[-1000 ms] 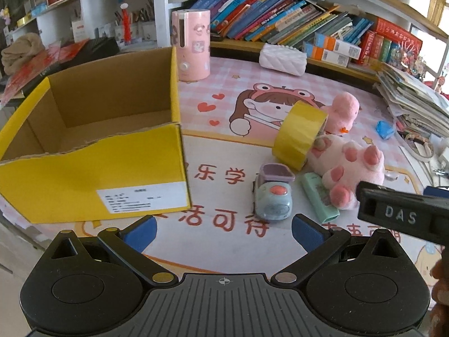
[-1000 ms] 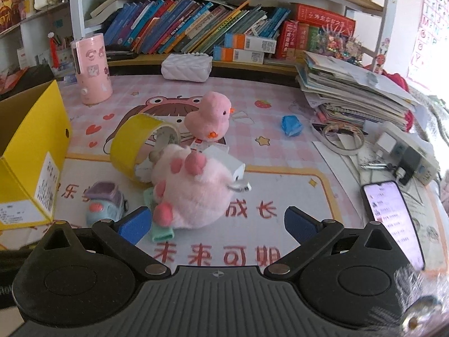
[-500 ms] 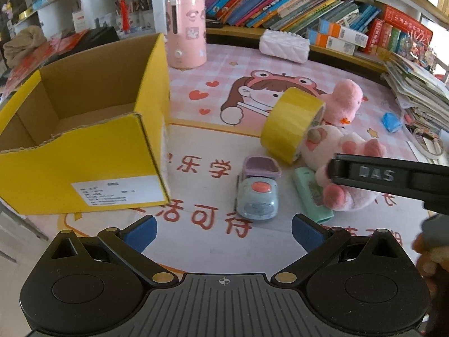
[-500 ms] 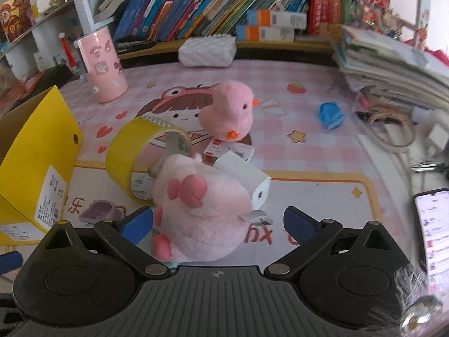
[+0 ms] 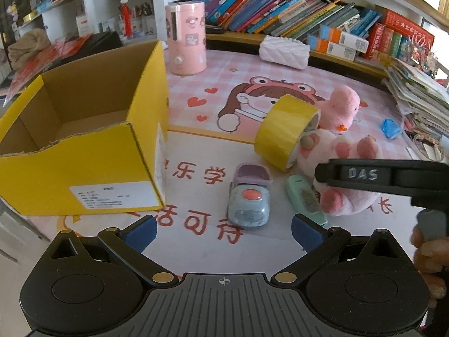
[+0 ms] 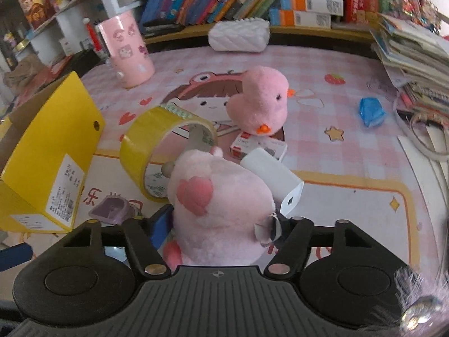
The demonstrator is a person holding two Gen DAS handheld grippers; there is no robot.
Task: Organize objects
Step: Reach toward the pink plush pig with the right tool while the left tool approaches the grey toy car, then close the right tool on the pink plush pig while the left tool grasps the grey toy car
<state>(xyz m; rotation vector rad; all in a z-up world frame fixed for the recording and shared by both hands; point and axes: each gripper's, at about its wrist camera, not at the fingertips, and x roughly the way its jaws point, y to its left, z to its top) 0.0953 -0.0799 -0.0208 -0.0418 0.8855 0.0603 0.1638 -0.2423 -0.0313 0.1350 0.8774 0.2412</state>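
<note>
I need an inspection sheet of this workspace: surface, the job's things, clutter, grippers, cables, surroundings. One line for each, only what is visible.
Surface: pink checked cartoon desk mat.
Job's things: open yellow cardboard box, nothing seen inside; yellow tape roll on its edge, touching the pale pink plush toy; pink plush duck; blue-grey toy car; mint green flat case; white charger block.
Clutter: small blue wrapper, red-and-white small carton.
Grippers: left gripper open, nothing between; right gripper closing around the plush toy.
Cables: white cord at the mat's right edge.
Surroundings: bookshelf, pink cylindrical container, paper stack.
</note>
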